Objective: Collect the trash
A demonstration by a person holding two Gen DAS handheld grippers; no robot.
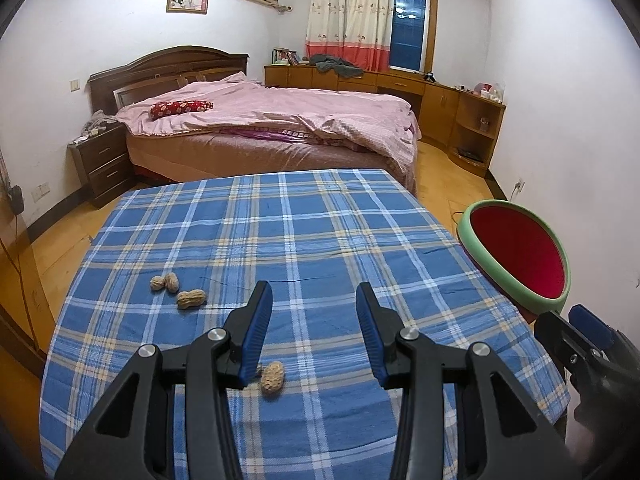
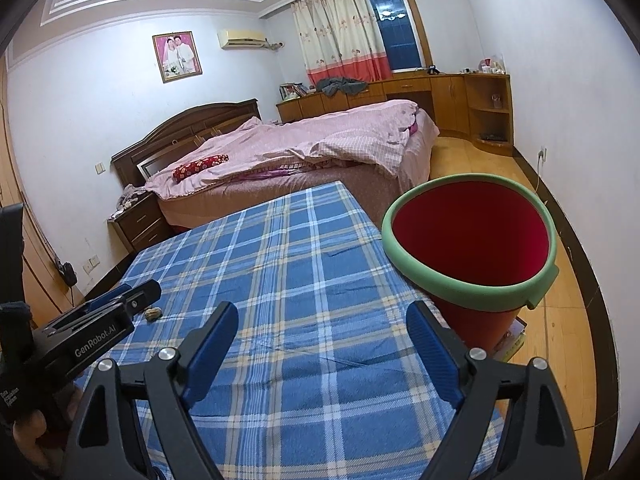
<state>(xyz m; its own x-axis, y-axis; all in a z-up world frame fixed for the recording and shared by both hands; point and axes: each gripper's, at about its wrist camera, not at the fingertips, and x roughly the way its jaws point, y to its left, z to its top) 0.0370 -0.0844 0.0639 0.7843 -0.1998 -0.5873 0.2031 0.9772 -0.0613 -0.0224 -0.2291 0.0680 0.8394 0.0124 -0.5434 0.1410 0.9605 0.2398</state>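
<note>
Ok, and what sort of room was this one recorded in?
A home bedroom, almost certainly. A double bed with a pink quilt and wooden headboard fills the middle, a nightstand stands beside it, and a curtained window sits above wooden cabinets.

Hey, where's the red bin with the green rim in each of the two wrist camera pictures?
Left wrist view: the red bin sits at the right edge, beyond the table's right side.
Right wrist view: it fills the right centre, directly ahead of the right finger.
Shared landmark: the blue plaid tablecloth, beside the bin in both.
</note>
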